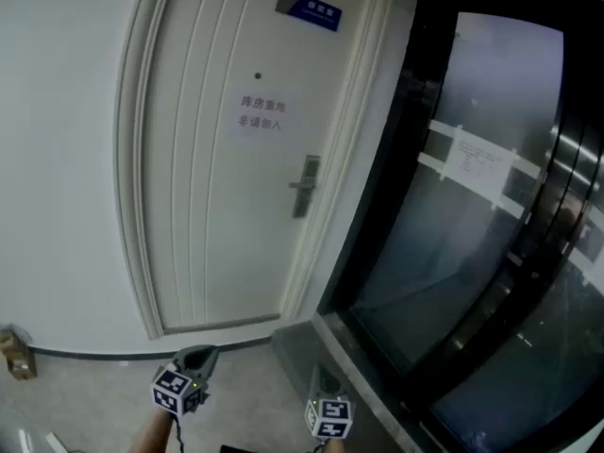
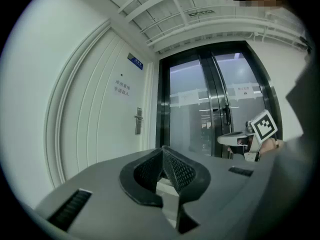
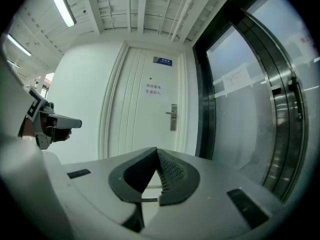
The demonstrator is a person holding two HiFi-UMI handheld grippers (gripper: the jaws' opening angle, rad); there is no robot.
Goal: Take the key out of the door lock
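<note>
Edges: the white door (image 1: 226,187) stood shut in its moulded frame, with plain wall (image 1: 57,159) to its left and black-framed glass doors (image 1: 472,206) meeting it at an angle on the right
Open room: bare floor (image 1: 94,394) lay between both grippers and the door; a small brown object (image 1: 14,352) sat at the foot of the wall, far left
Lock: the lock plate (image 1: 305,185), with its lever handle, sat by the door's right edge, below and right of a paper notice (image 1: 260,113); a blue sign (image 1: 310,9) was near the door's top
Key: too small to make out on the plate in any view
Lock against jaws: well apart from both grippers, ahead of and above them; in the right gripper view the plate stood just above and right of the jaw tips
Left gripper (image 1: 195,355): low, facing the door, jaws pressed together tip to tip, holding and touching nothing
Right gripper (image 1: 321,376): beside it, nearer the glass doors, jaws likewise closed on nothing
</note>
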